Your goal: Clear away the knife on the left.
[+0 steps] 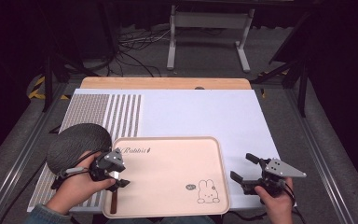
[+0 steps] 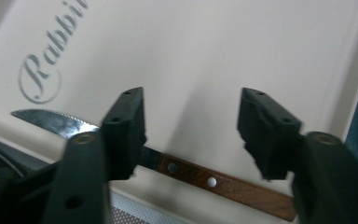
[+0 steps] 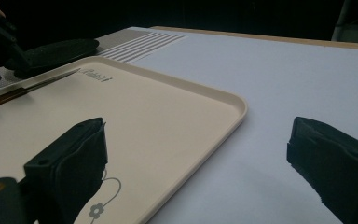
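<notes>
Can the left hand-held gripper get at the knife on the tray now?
Probably yes. The left hand-held gripper hangs open right over the knife, jaws either side of its wooden handle, with nothing between them on the tray.

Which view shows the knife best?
The left gripper view: the knife shows its serrated blade and riveted wooden handle between open jaws. The high view gives a thin dark strip at the tray's edge; the right gripper view, a distant sliver.
</notes>
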Motion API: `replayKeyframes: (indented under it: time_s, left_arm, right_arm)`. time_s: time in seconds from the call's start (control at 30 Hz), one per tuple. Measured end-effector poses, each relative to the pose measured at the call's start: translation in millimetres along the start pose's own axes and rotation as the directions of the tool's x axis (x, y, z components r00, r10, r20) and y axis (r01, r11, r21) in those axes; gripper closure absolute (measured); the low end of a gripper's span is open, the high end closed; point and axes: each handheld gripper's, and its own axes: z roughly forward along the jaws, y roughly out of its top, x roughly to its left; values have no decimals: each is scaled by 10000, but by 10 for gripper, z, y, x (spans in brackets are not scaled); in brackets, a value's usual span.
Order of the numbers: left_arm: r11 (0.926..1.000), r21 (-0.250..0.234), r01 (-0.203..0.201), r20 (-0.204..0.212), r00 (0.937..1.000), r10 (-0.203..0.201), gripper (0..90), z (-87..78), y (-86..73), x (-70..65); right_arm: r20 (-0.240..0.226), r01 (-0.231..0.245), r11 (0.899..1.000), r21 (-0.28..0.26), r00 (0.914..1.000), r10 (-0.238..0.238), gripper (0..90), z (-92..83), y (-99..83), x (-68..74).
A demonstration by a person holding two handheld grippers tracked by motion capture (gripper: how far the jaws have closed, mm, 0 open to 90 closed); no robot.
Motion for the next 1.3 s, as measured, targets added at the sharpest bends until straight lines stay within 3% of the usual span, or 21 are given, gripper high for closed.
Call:
replayKeyframes:
  time_s: [0.07, 0.17, 0.4, 0.7, 0.8, 0.83, 0.97, 1.17, 1.23, 1.3]
  left_arm:
    - [9980, -623, 109, -52, 9999, -113, 275, -40, -24, 13]
    - [9928, -1191, 126, -209, 9997, -152, 189, -89, -56, 24]
    - [9721, -2336, 206, -527, 9980, -338, 125, -222, -161, 37]
    - [9313, -3606, 505, -559, 9956, -756, 77, -344, -379, 81]
    - [9131, -4038, 569, -667, 9936, -914, 68, -397, -464, 97]
    - [9036, -4247, 561, -705, 9930, -948, 69, -410, -493, 101]
    - [8770, -4793, 339, -1050, 9899, -956, 65, -455, -632, 126]
    - [8433, -5359, 410, -1014, 9885, -1125, 61, -451, -814, 157]
    - [8264, -5613, 448, -1023, 9871, -1230, 59, -449, -882, 167]
    - [8154, -5775, 396, -1113, 9857, -1267, 58, -450, -928, 173]
  right_arm:
    - [21, 13, 10000, -23, 10000, -13, 57, -4, 1, 2]
    - [26, 15, 10000, -36, 10000, -15, 56, -6, 3, 2]
    - [10, 42, 10000, -51, 10000, -42, 55, -6, 3, 0]
    - [-2, 135, 9998, -117, 9999, -135, 55, -11, 9, 5]
    - [-1, 134, 9998, -128, 9999, -134, 55, -11, 9, 4]
    - [-4, 144, 9998, -128, 9999, -144, 54, -11, 9, 4]
    - [-6, 180, 9997, -133, 9998, -181, 53, -12, 11, 3]
    - [-19, 223, 9996, -170, 9997, -223, 51, -16, 13, 4]
    - [-12, 231, 9996, -177, 9997, -231, 50, -18, 15, 7]
    - [-17, 238, 9995, -219, 9997, -239, 49, -17, 15, 9]
